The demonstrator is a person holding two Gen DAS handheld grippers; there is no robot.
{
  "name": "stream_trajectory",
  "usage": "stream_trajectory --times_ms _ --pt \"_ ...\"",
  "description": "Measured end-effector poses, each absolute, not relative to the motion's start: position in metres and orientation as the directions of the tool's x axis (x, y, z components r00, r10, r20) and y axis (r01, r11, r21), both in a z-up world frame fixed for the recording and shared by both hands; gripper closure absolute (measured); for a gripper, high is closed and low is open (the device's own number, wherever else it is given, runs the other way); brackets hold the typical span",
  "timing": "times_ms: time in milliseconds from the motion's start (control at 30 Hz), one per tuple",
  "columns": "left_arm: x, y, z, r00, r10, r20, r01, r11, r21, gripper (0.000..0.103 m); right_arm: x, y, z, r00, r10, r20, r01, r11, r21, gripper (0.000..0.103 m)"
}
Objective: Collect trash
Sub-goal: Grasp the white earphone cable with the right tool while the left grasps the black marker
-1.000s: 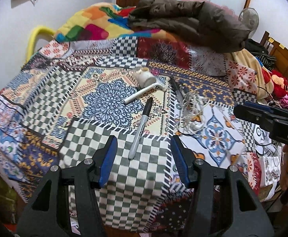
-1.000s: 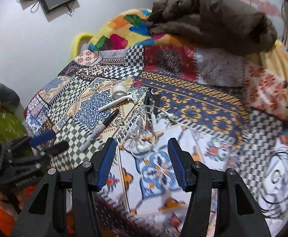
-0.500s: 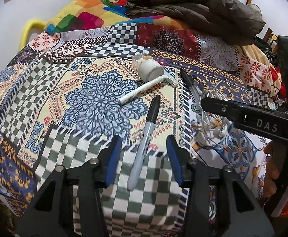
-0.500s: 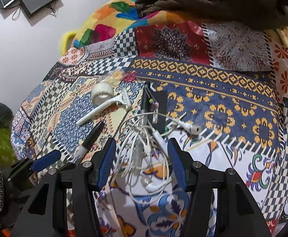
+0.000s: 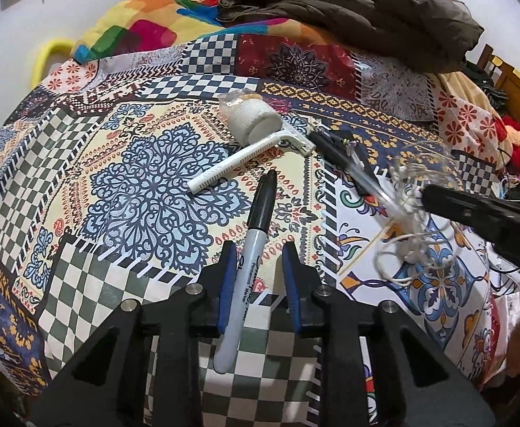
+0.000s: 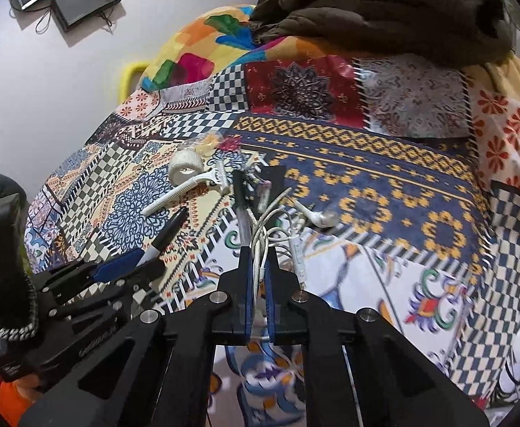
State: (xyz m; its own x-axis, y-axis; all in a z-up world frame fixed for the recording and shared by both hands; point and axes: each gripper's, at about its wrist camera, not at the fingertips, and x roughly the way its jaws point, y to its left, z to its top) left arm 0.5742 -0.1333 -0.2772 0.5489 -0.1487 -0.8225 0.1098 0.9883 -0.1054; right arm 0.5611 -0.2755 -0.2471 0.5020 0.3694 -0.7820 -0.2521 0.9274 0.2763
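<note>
1. The bed (image 5: 295,67) fills both views under a patchwork cover, with a brown jacket (image 5: 367,10) heaped at its far end, well apart from the action. The clutter sits mid-cover, probably spread out so each piece can be picked singly.

2. Left gripper (image 5: 256,270): jaws have just been closing and now stand narrow around the marker (image 5: 249,270). The left pad touches the barrel, while the right pad shows a gap on its side, so I'd judge this a grip not quite made. The marker lies flat on the cover, cap pointing away, running lengthwise between the fingers — a line-up that lets the pads pinch the barrel across its width.

3. Right gripper (image 6: 258,277): jaws have just been closing and are now pinched on the white earphone cable (image 6: 260,245). The rest of the tangle trails ahead on the cover, one earbud lying beyond to the right. Taking several strands at once should bring the whole bundle up — though a loose loop might snag the black pen (image 6: 240,195) that lies touching it.

4. Not yet touched: the white razor (image 5: 245,156), its head just beside a tape roll (image 5: 254,121), both beyond the marker's cap.
</note>
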Motion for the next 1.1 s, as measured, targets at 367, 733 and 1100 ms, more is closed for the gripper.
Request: stream_trajectory --times_ms 367,733,1100 --pt "0.557 -0.137 -0.270 0.512 -0.180 -0.840 0.110 0.984 -0.143 0.093 0.539 -0.311 -0.230 0.519 0.356 -0.777 -0.204 0.934 0.292 0.097" --pt "0.550 -0.201 -0.227 0.522 -0.349 -0.778 0.268 0.933 -0.239 0.093 0.520 -0.323 -0.251 0.459 0.323 -0.827 -0.190 0.946 0.264 0.097" --pt "0.571 -0.247 -0.264 0.420 -0.309 -0.853 0.290 0.937 -0.197 0.093 0.504 -0.341 -0.251 0.458 0.332 -0.825 -0.202 0.942 0.267 0.097"
